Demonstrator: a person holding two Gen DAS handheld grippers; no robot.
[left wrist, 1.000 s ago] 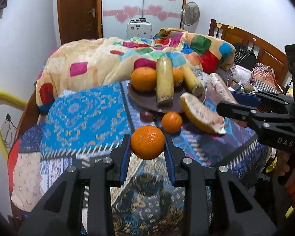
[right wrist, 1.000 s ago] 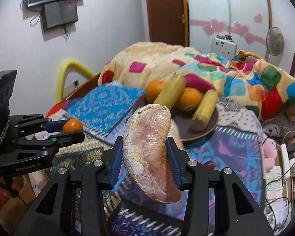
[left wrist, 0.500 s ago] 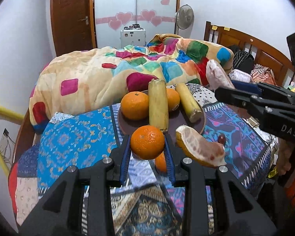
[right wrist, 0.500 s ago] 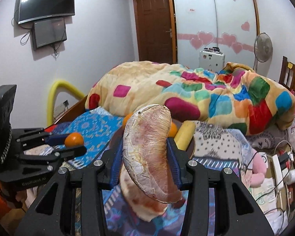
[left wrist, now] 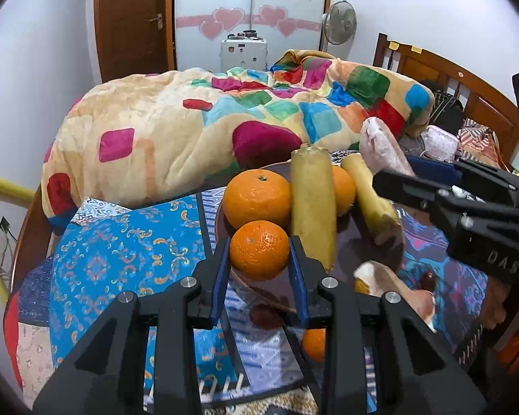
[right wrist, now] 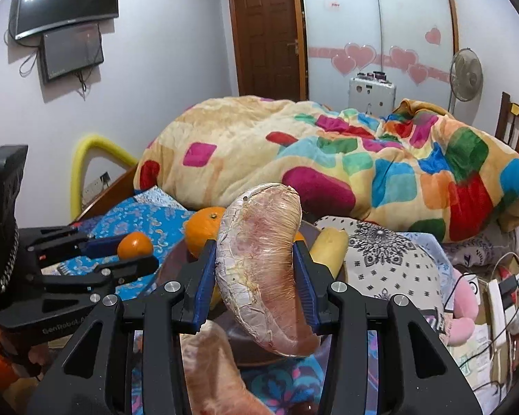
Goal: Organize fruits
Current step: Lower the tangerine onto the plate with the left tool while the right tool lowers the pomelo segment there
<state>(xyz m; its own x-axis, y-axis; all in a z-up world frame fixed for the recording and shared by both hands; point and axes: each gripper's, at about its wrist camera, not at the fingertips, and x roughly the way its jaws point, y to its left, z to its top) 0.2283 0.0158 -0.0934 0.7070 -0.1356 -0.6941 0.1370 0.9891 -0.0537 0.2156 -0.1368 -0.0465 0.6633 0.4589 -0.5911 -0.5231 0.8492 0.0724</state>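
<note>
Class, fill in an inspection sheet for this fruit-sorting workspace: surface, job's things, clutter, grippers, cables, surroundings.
Surface: patterned bedspread on a bed.
Job's things: brown plate holding oranges and two yellow stalks; loose orange and pomelo wedge on the bedspread below.
Clutter: small dark fruit near the plate.
Grippers: left hand-held gripper shut on an orange; right hand-held gripper shut on a wrapped pomelo wedge.
Cables: white cords at right.
Surroundings: quilt, door, fan, wall screens.
</note>
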